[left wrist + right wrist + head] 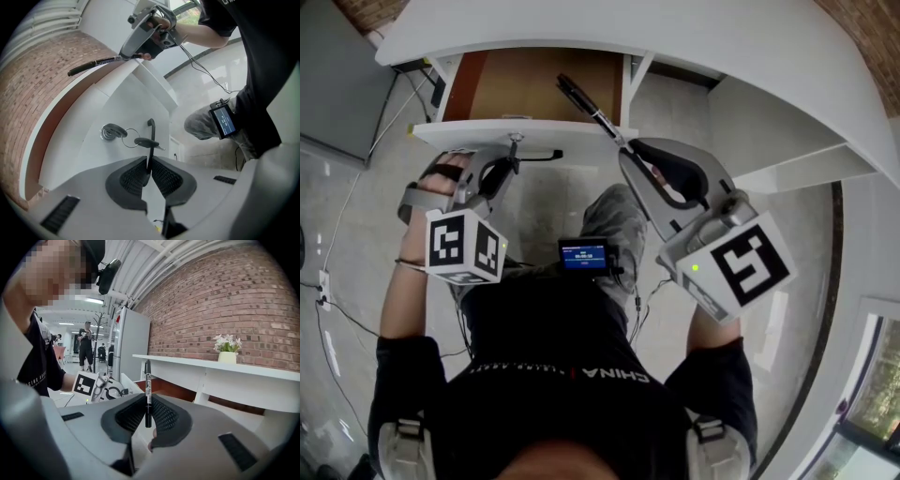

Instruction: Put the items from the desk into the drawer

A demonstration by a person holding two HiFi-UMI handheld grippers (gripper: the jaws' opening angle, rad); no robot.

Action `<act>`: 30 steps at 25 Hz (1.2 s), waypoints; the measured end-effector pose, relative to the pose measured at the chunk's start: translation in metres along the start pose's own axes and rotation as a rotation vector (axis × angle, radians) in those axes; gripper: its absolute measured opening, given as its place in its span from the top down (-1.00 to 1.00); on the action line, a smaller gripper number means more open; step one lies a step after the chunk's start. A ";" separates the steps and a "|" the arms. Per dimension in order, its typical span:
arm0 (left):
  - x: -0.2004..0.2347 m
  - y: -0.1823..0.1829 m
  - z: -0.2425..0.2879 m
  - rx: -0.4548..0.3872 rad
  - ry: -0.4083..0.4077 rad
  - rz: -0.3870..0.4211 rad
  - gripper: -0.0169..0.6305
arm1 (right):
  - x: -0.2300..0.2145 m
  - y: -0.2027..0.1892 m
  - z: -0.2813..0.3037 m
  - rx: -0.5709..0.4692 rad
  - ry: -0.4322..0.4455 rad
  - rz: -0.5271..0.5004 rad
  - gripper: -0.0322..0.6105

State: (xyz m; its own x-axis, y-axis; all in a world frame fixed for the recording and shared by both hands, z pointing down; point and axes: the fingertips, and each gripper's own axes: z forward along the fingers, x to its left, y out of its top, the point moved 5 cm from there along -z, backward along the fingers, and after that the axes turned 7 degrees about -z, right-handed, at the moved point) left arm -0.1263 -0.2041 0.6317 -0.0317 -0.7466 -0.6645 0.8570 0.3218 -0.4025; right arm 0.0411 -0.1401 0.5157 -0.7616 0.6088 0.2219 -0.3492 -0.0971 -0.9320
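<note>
The desk drawer (534, 84) stands pulled out, its brown wooden floor bare. My left gripper (511, 157) is shut on the drawer's black handle (150, 136) at the white front panel (487, 131). My right gripper (625, 152) is shut on a black marker pen (584, 101), which points out over the drawer's right part. In the right gripper view the pen (148, 390) stands upright between the pads. A key (110, 132) sits in the drawer lock, with a second key (146, 142) hanging from its ring.
The white desk top (675, 37) runs above the drawer, with its leg and side panel (769, 122) to the right. A small flower pot (227, 355) stands on the desk against the brick wall. A grey cabinet (337, 84) is at the left. People stand far off in the room.
</note>
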 end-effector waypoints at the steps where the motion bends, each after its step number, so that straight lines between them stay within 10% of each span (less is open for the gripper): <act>1: -0.004 0.001 0.000 0.005 -0.001 0.000 0.85 | -0.001 0.001 -0.001 -0.002 -0.001 -0.005 0.76; 30: -0.083 -0.016 0.018 0.012 0.063 -0.019 0.85 | -0.001 -0.022 0.014 0.044 0.048 0.016 0.76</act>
State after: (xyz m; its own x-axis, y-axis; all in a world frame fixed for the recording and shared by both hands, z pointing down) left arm -0.1280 -0.1573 0.7047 -0.0803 -0.7144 -0.6951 0.8622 0.3001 -0.4081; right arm 0.0424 -0.1495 0.5402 -0.7403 0.6442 0.1921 -0.3614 -0.1405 -0.9217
